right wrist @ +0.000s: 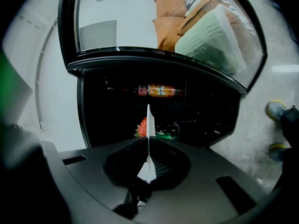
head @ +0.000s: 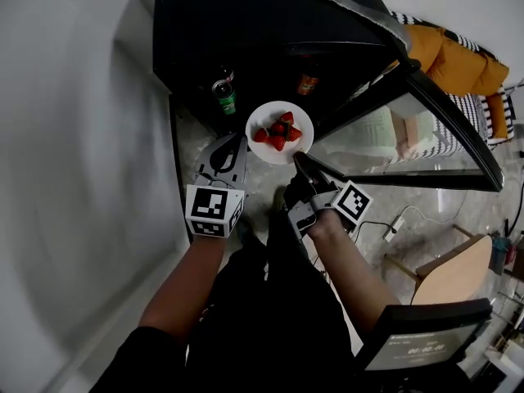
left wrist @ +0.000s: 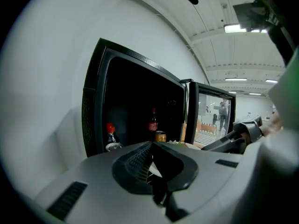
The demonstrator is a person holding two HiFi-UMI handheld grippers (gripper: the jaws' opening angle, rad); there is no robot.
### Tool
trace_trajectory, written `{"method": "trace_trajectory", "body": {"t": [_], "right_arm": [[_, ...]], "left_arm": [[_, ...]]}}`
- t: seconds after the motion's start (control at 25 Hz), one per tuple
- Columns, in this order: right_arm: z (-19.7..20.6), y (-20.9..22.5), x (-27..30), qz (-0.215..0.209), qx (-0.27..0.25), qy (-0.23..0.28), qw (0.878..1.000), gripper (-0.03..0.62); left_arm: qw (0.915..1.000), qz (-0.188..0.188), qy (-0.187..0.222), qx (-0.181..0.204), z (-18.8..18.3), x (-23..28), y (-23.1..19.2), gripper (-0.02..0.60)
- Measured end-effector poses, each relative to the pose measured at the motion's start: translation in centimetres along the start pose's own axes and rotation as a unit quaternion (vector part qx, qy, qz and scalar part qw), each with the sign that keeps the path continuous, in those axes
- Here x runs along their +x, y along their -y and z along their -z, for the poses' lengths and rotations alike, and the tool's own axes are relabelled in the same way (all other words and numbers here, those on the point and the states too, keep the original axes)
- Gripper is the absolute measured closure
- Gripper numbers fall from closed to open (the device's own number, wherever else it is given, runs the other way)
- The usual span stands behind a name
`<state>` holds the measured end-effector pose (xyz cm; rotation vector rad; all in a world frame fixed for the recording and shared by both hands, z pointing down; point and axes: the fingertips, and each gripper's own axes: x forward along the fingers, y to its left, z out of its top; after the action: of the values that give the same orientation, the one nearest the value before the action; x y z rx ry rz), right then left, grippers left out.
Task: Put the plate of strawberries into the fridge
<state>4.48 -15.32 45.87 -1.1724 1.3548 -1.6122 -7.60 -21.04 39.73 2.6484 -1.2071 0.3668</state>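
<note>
Strawberries [head: 278, 131] showed plainly only from my head: a small heap of red ones at the middle of a round white plate [head: 264, 115]. It sat straight ahead of both tongs, its far rim over the dark mouth of the open fridge [head: 246, 31]. From up there my right tongs [head: 298, 159] met the plate's near rim. My left tongs [head: 241, 139] had their tip just beside its left rim, but that view could not settle what either pair of jaws was doing. The right gripper view did. The right tongs [right wrist: 148, 141] were clamped on the plate [right wrist: 148, 118], which stood edge-on as a thin white line rising from between the jaws. One strawberry [right wrist: 142, 126], green leaves at its base, peeped out to the left of that line. The left gripper view showed the left tongs [left wrist: 150, 144] with jaws pressed together at the tip and nothing caught between them. That view alone looked level into the fridge [left wrist: 135, 101], where a red-capped bottle [left wrist: 110, 136], a dark bottle with a red label [left wrist: 153, 121] and a can [left wrist: 160, 136] stood beyond the tip. The fridge's glass door [head: 409, 137] stood swung open, off to the right of my right tongs.
</note>
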Motion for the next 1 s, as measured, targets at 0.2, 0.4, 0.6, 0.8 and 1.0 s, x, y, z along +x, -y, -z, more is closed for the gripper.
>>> {"method": "trace_trajectory", "body": {"t": [0.2, 0.4, 0.6, 0.8, 1.0], "right_arm": [[0.3, 0.0, -0.3, -0.002, 0.007, -0.001, 1.000, 0.580], [-2.6, 3.2, 3.8, 0.001, 0.013, 0.005, 1.000, 0.580], [-3.2, 4.5, 5.1, 0.002, 0.018, 0.002, 1.000, 0.580], [-3.8, 5.9, 6.3, 0.000, 0.021, 0.002, 1.000, 0.580], [-4.3, 7.5, 7.2, -0.002, 0.030, 0.007, 1.000, 0.580]], "left_arm": [[0.9999, -0.010, 0.003, -0.001, -0.4, -0.6, 0.4, 0.575], [0.9999, -0.012, 0.000, -0.008, 2.0, 4.1, -1.1, 0.575], [0.9999, -0.008, -0.006, -0.006, 3.6, 5.5, -0.8, 0.575], [0.9999, -0.007, -0.007, -0.003, 4.6, 6.9, -0.7, 0.575], [0.9998, -0.016, -0.008, 0.000, 5.6, 7.8, -1.1, 0.575]]}}
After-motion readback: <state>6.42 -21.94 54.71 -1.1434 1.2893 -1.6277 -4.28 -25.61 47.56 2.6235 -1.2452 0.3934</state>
